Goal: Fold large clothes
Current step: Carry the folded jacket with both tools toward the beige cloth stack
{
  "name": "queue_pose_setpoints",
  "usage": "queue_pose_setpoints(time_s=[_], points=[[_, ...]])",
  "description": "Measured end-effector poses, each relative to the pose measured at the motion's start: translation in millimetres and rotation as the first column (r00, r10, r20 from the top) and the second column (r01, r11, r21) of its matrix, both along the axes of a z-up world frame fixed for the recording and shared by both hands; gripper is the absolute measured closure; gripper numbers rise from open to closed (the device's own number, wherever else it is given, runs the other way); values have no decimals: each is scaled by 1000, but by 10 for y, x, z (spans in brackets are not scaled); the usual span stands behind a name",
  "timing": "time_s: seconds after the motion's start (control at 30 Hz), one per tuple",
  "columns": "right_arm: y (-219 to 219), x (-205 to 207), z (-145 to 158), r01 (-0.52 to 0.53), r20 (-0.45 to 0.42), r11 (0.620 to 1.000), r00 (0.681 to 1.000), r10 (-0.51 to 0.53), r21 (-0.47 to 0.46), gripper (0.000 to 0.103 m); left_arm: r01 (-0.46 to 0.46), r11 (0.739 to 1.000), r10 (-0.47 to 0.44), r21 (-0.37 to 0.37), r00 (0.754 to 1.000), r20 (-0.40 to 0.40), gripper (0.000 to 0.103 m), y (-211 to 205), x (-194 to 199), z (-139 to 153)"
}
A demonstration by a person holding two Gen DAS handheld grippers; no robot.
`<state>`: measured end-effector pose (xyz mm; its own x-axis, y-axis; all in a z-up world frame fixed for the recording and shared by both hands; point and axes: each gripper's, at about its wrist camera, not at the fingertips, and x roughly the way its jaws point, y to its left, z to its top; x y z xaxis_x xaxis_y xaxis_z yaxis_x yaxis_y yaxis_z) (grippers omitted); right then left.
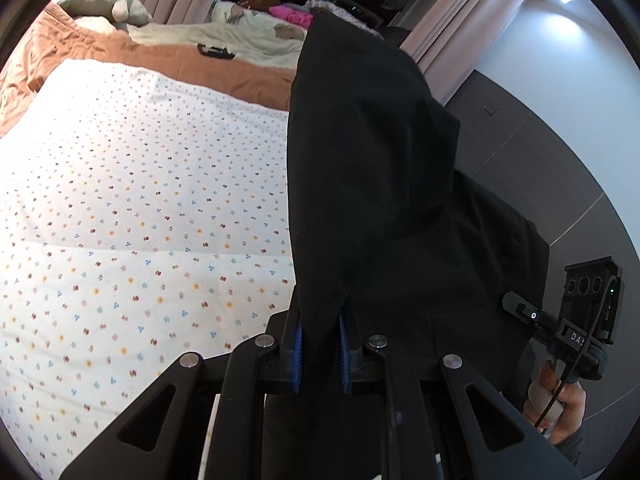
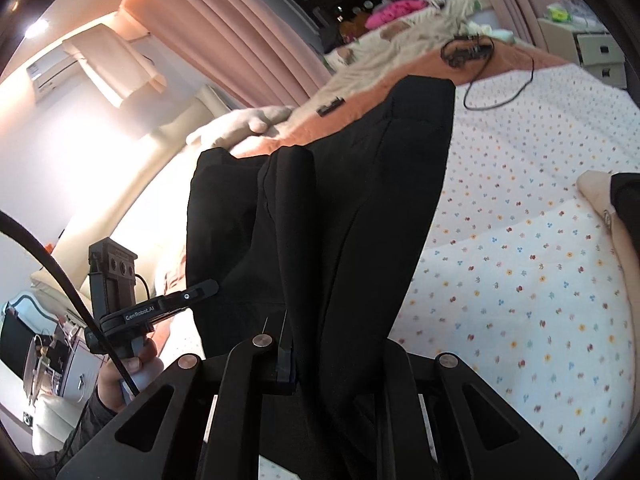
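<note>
Blue-padded fingers (image 1: 298, 354) of the left gripper (image 1: 320, 354) are seen closest to the lens, pressed onto a bunched edge of the black garment (image 1: 360, 168), which is pinched between them. From that pinch the cloth runs away toward 12 o'clock in the left wrist view, its long axis lying along the fingers, and is draped in a tall fold that hides the far right of the bed.

In the right wrist view the right gripper (image 2: 320, 360) is largely buried in the same garment (image 2: 340, 208); one dark finger shows at 11 o'clock of the cloth bundle, the other is covered. The cloth is judged to be clamped there, since it hangs taut from that spot. From it the fabric rises toward 12 to 1 o'clock.

Both grippers are seen side by side: the right one (image 1: 576, 320) at 3 o'clock of the left, the left one (image 2: 132, 304) at 9 o'clock of the right. The garment is thus held up at one edge, spanning the two.

Beyond lies the dotted white bedsheet (image 1: 140, 220), at 9 to 10 o'clock of the left gripper and at 2 to 3 o'clock of the right. Farther off, an orange blanket (image 1: 120, 52) crosses the bed.

Judgement: the next laying-down would go forward onto the sheet, with neither gripper clearly nearer.
</note>
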<state>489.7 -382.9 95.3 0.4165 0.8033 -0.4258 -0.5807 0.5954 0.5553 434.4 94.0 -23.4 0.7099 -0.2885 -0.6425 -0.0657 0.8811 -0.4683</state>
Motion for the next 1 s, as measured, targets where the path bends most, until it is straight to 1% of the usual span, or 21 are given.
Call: queue_pose_setpoints(time_s=[0.03, 0.23, 0.3, 0.5, 0.67, 0.8, 1.0], points=[[-118, -57, 26, -1, 9, 1000, 1000, 1, 5, 93, 2, 1000, -2, 1, 1000, 7, 88, -14, -57, 37], [-349, -469, 195, 6, 69, 1000, 998, -8, 23, 92, 15, 1000, -15, 0, 998, 67, 88, -168, -279, 262], [-410, -471, 241, 10, 84, 1000, 996, -12, 20, 92, 24, 1000, -24, 6, 996, 82, 88, -228, -368, 354], [-666, -751, 443, 31, 138, 999, 990, -34, 24, 93, 61, 998, -62, 14, 990, 130, 89, -428, -536, 688], [-968, -991, 662, 63, 184, 998, 981, -67, 32, 93, 108, 994, -110, 18, 977, 183, 89, -736, -615, 984], [-1306, -1238, 843, 98, 234, 995, 967, -101, 27, 93, 164, 986, -163, 18, 961, 225, 89, -1047, -719, 1194], [-1834, -1534, 1025, 165, 282, 986, 945, -165, 22, 93, 251, 968, -247, 19, 933, 261, 89, -1524, -682, 1371]])
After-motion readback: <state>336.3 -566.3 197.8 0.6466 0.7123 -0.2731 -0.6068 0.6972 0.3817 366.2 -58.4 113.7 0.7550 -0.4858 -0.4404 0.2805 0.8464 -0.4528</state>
